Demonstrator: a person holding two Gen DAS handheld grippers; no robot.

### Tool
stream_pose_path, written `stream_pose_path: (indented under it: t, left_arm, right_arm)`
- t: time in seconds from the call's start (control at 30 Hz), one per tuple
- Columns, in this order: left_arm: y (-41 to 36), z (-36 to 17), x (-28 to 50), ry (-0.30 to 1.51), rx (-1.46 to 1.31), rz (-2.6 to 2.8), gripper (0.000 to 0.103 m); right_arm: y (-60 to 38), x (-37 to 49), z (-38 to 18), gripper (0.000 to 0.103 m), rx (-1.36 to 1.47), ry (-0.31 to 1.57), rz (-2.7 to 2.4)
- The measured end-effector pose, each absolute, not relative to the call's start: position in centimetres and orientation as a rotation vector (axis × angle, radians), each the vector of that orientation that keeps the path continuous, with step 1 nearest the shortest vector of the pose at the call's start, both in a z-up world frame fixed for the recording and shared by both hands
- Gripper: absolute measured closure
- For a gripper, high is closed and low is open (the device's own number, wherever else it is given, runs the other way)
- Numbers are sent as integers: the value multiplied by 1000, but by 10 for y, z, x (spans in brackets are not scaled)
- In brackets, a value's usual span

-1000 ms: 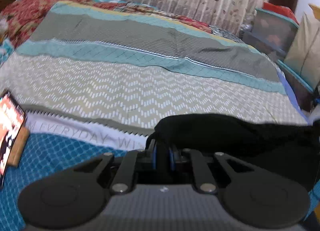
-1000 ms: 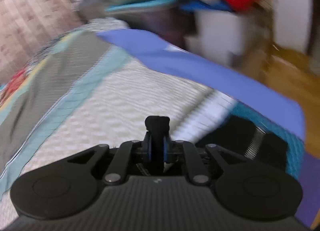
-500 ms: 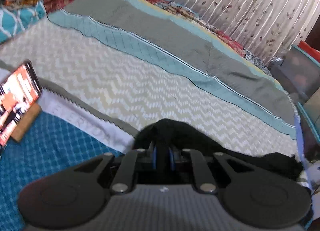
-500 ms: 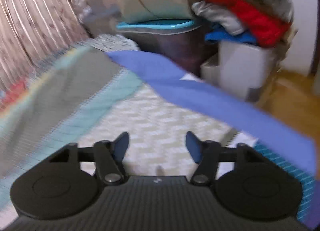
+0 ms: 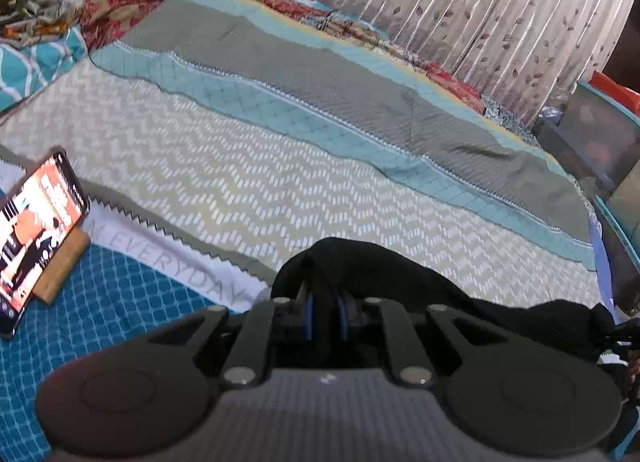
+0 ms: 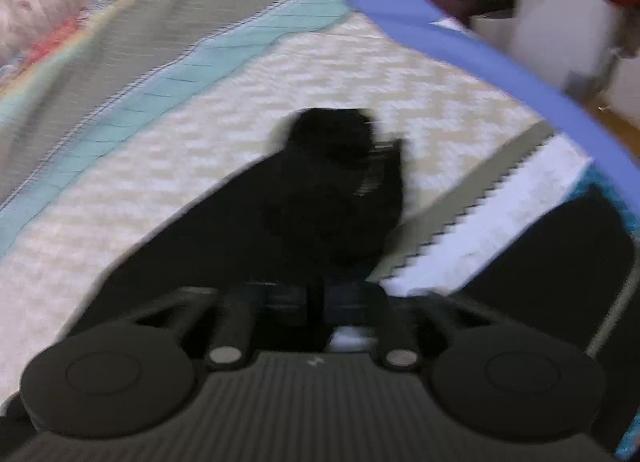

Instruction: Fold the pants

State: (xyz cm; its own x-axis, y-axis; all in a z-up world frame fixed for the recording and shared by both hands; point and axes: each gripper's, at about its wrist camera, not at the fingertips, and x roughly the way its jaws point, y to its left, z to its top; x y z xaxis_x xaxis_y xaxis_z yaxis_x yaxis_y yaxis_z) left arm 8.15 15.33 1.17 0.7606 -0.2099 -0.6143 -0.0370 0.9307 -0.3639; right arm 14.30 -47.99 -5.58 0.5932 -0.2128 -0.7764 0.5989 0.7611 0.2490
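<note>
A bed (image 5: 248, 181) under a striped, zigzag-patterned cover is being shown beneath both cameras. The right view is being blurred throughout. Black pants (image 5: 384, 278) at lower centre are being gripped by the closed left claw (image 5: 325, 316). The right claw (image 6: 318, 302), also closed, is being pressed on the pants (image 6: 328, 189), its fingertips hidden by cloth. A lit phone (image 5: 34, 221) is being cut off at left.

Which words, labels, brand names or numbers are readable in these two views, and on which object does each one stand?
"EVERYDAY": pale grey capitals on the white band of the bed cover, in the left wrist view; more letters before it are cut off by the phone, those after it are too faint.
Phone screen: shows an orange picture with text, too small and tilted to read.
Right wrist view: blurred by motion, nothing readable.
Black pants: no label shows.
</note>
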Motion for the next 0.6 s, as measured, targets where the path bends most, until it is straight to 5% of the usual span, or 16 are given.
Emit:
stream_pose_path:
  t: [0.33,0.6]
  left_arm:
    - [168,29,91,638,-527,-169,93]
    - [149,7,154,651,-530,-122,93]
  right_arm:
    - [-520,38,98,96,745,323,-425]
    - [-523,142,95,95,637,425,-483]
